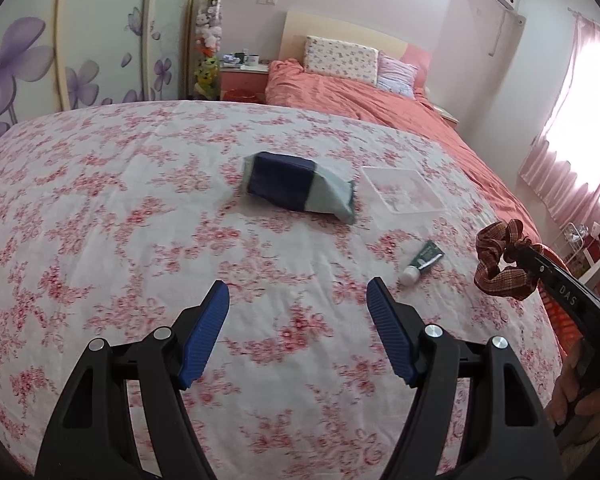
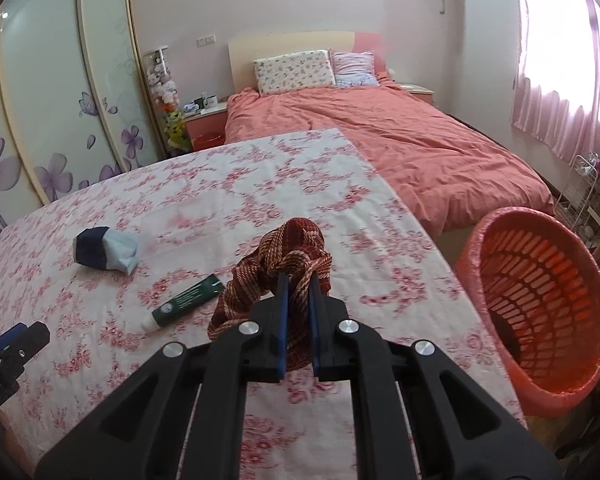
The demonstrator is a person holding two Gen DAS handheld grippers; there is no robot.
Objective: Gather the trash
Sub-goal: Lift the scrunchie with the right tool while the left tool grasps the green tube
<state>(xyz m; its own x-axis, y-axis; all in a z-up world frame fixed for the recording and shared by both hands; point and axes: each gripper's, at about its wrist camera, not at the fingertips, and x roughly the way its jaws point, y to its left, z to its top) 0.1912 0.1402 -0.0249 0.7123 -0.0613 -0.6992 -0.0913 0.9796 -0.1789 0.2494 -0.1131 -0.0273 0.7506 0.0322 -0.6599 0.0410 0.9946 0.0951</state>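
My right gripper (image 2: 298,280) is shut on a rust-brown striped scrunchie (image 2: 292,248), held above the floral tablecloth (image 2: 220,184). The left wrist view shows the same scrunchie (image 1: 500,264) hanging from the right gripper (image 1: 528,254) at the table's right edge. My left gripper (image 1: 298,284) stands open over bare cloth with nothing between its fingers. A green tube with a white cap (image 2: 184,302) lies on the cloth left of the scrunchie. Farther left lies a navy and pale blue pouch (image 2: 104,250). An orange slotted basket (image 2: 540,280) stands off the table's right side.
A clear flat plastic tray (image 1: 404,190) lies right of the pouch (image 1: 296,186), behind the tube (image 1: 422,262). Behind the table is a bed with a coral cover (image 2: 400,140). A wardrobe with purple flowers (image 2: 52,120) lines the left wall. Pink curtains and a wire rack (image 2: 584,184) are at right.
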